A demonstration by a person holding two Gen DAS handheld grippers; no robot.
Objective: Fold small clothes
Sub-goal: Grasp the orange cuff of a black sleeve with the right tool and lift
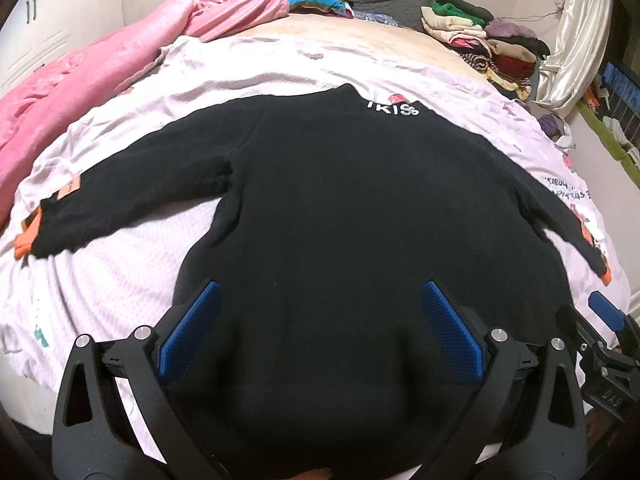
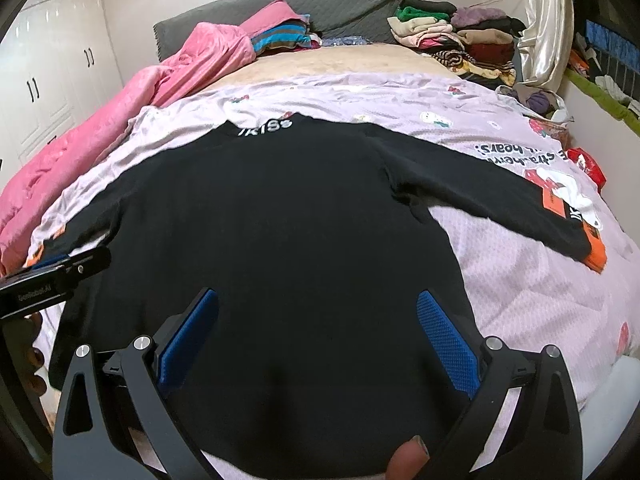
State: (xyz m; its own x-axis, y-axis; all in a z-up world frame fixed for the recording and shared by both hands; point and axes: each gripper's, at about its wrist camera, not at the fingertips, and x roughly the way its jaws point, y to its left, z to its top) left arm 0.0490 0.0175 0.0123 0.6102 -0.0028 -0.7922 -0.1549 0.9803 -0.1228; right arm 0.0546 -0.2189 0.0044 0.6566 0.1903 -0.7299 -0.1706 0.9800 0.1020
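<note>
A small black sweater (image 1: 340, 208) with white lettering at the collar and orange cuffs lies flat on the bed, sleeves spread to both sides. It also shows in the right wrist view (image 2: 288, 220). My left gripper (image 1: 320, 292) is open, its blue pads above the sweater's hem on the left part. My right gripper (image 2: 318, 300) is open over the hem further right. The right gripper also shows at the edge of the left wrist view (image 1: 608, 320), and the left gripper at the edge of the right wrist view (image 2: 56, 276).
A lilac printed sheet (image 2: 520, 280) covers the bed. A pink blanket (image 1: 80, 92) lies bunched along the left. Stacks of folded clothes (image 2: 460, 36) sit at the far right by the grey headboard (image 2: 320, 8). White wardrobes (image 2: 40, 92) stand at left.
</note>
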